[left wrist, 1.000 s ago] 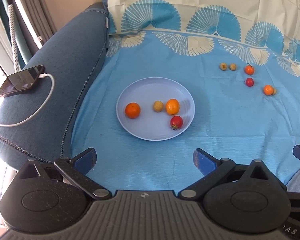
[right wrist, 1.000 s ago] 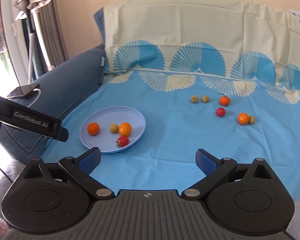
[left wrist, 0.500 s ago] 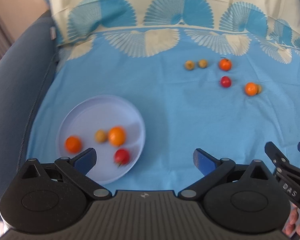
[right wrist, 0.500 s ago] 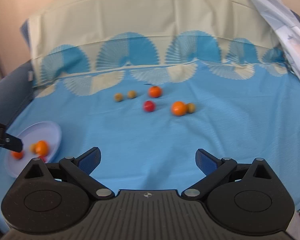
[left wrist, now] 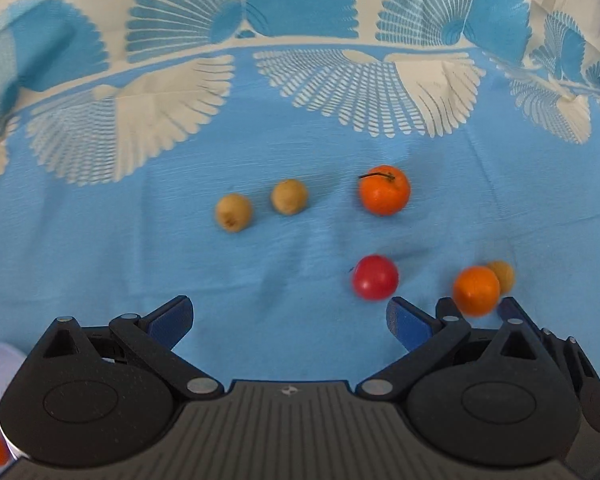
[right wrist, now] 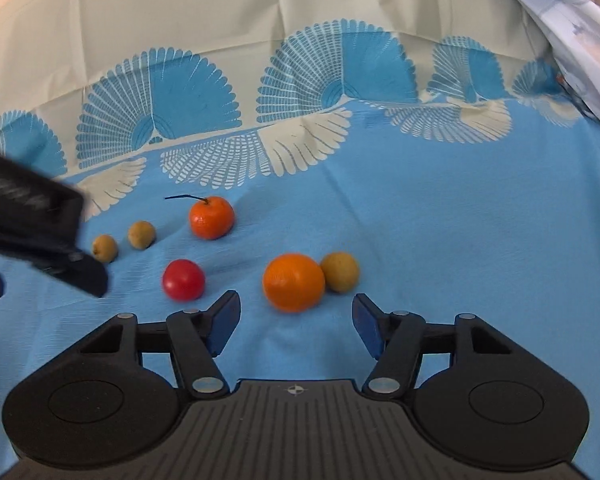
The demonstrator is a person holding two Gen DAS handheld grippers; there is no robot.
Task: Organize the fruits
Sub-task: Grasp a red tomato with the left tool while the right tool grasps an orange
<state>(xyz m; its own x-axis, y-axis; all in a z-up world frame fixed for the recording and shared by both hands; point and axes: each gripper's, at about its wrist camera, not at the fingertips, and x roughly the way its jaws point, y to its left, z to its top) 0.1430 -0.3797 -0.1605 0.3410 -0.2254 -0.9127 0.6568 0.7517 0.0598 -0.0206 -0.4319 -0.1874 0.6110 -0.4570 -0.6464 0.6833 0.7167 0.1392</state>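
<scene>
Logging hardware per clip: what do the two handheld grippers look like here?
Both match: the left gripper and right gripper have matte black, stippled bodies with two round housings, a ribbed grey centre plate bearing a small cross mark, black linkage arms with silver pivot pins, and blue finger pads. No cables, hands or sleeves show.

A light blue cotton sheet [right wrist: 460, 220] printed with cream and blue fan shapes covers the seat and runs up the cream backrest. A pale patterned cloth [right wrist: 580, 40] hangs at the right edge. Soft daylight falls evenly.
</scene>
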